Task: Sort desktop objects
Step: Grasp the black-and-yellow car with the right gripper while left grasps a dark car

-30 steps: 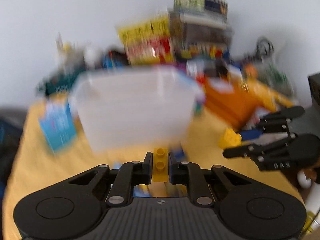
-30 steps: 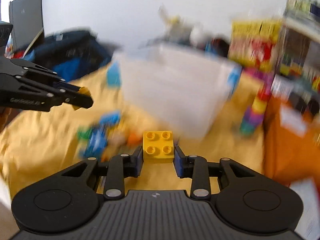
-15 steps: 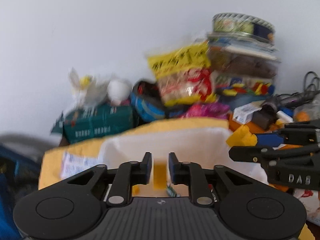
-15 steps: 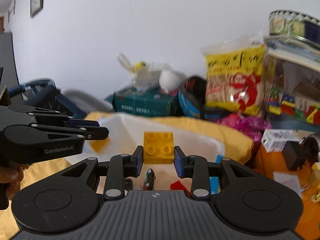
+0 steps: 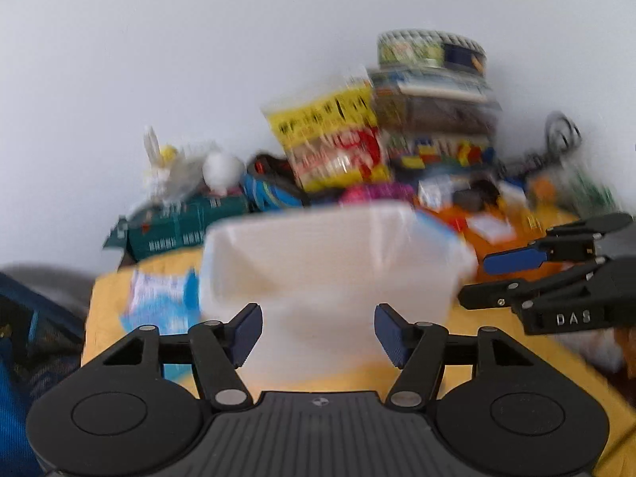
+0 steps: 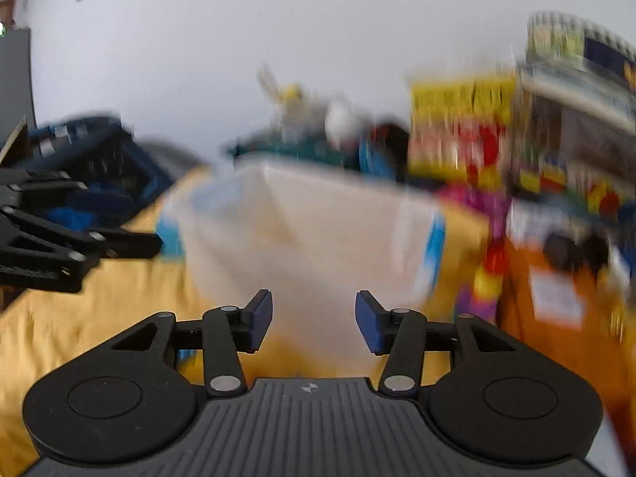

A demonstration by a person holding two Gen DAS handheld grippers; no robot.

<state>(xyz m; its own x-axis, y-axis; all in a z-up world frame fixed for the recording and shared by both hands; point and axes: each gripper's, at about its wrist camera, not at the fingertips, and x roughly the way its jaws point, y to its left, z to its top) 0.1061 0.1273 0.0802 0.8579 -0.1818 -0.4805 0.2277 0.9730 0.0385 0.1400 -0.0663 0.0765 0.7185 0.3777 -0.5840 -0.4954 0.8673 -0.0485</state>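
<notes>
- Now the left hand-held gripper point(image 5: 318, 332) has its jaws spread wide with nothing between the blue pads point(image 5: 246, 336).
- Likewise the right hand-held gripper point(image 6: 314, 324) is spread apart and carries nothing; its pads point(image 6: 367, 326) are bare.
- Straight ahead of both sits a white translucent bin point(image 5: 330, 270), standing on a table covered with a yellow cloth point(image 6: 99, 310); in the right wrist view the same bin point(image 6: 310, 246) fills the middle.
- Both views are blurred, so what lies inside the bin cannot be made out.
- From the left wrist view, the right hand-held gripper point(image 5: 489, 282) shows at the right edge, beside the bin's right side.
- From the right wrist view, the left hand-held gripper point(image 6: 151, 242) shows at the left edge, near the bin's left side.
- Behind the bin a clutter is piled against the white wall: a yellow and red snack bag point(image 5: 334, 147), a dark green box point(image 5: 187, 226), a round tin point(image 5: 431, 49) on top of a stack, and a clear case of coloured bricks point(image 5: 441, 151).
- An orange item point(image 6: 556, 310) lies to the right of the bin.
- A blue and white packet point(image 5: 159, 302) lies flat on the cloth just beside the bin's left wall.
</notes>
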